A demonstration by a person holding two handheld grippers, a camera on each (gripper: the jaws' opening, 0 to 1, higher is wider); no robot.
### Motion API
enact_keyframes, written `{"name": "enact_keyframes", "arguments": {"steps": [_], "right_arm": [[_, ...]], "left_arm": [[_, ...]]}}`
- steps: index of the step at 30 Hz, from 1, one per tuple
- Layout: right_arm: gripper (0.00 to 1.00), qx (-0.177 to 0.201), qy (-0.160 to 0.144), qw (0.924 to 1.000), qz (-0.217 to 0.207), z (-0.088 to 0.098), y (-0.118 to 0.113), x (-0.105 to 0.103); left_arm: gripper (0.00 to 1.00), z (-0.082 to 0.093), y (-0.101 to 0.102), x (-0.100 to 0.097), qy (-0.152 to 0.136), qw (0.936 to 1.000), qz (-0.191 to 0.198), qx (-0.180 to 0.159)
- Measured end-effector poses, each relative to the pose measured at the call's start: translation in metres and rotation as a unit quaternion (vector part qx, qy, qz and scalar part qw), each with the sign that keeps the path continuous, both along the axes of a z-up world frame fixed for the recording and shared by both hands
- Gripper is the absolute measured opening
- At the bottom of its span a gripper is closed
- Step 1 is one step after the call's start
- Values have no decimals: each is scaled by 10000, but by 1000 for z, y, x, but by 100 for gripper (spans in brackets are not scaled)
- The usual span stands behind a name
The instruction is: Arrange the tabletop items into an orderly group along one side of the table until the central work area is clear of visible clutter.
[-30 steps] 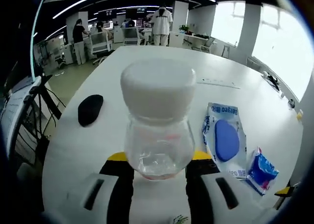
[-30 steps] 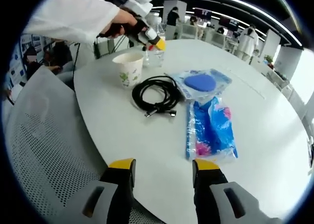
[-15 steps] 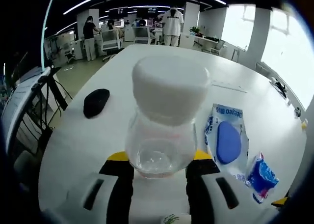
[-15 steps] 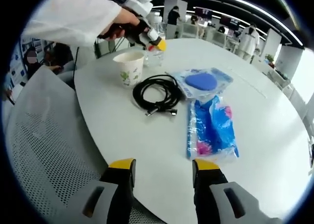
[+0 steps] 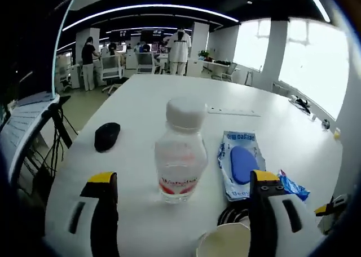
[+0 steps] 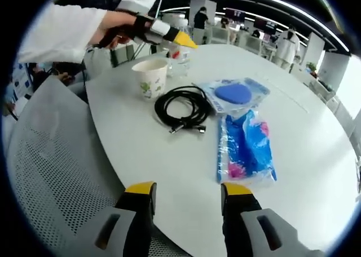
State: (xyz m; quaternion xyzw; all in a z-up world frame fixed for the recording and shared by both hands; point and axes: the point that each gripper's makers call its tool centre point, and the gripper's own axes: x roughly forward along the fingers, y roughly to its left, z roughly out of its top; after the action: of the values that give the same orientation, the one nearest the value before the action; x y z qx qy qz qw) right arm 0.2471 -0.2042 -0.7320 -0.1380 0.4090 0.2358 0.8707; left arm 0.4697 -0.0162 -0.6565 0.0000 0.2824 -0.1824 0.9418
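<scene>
A clear plastic bottle (image 5: 180, 158) with a white cap is standing upright on the white tabletop (image 5: 163, 99), near the edge closest to the left gripper; a red-and-white label band is wrapping its lower body, print too small to read. Just beside it, toward the tabletop's middle, a clear packet holding a blue oval pad (image 5: 242, 163) is lying flat, with blue lettering along its top strip, not legible. A blue and pink wrapped pack (image 6: 246, 146) is lying just beside the packet. A coiled black cable (image 6: 181, 108) is lying between the packet and a paper cup (image 6: 150, 78) with a green printed motif, which is standing near the edge beside the bottle. A black oval object (image 5: 106, 136) is sitting near the far side edge. The left gripper (image 5: 181, 188) is hovering with jaws spread wide either side of the bottle, touching nothing. The right gripper (image 6: 186, 196) is hanging over the near edge, jaws apart, holding nothing.
</scene>
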Motion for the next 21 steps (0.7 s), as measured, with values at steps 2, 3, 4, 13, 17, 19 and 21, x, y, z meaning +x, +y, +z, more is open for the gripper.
{"name": "enact_keyframes", "arguments": {"steps": [2, 3, 4, 13, 17, 19, 21], "right_arm": [[45, -12, 16, 10000, 19, -1, 0, -1], [45, -30, 30, 10000, 41, -1, 0, -1], [45, -44, 36, 10000, 56, -1, 0, -1], [45, 34, 7, 10000, 2, 0, 0, -2], [44, 42, -6, 10000, 16, 1, 1, -2], [44, 46, -3, 10000, 13, 0, 0, -2], [44, 78, -1, 10000, -1, 1, 1, -2]], "left_arm": [[100, 0, 5, -6, -78, 9999, -110, 107], [100, 1, 7, -9, -94, 9998, -126, 122], [100, 2, 9, -12, -102, 9998, -130, 116], [100, 17, 20, -47, -390, 9986, -347, 112], [100, 23, 26, -67, -493, 9977, -427, 159], [100, 24, 29, -78, -565, 9968, -518, 226], [100, 22, 31, -89, -562, 9963, -595, 269]]}}
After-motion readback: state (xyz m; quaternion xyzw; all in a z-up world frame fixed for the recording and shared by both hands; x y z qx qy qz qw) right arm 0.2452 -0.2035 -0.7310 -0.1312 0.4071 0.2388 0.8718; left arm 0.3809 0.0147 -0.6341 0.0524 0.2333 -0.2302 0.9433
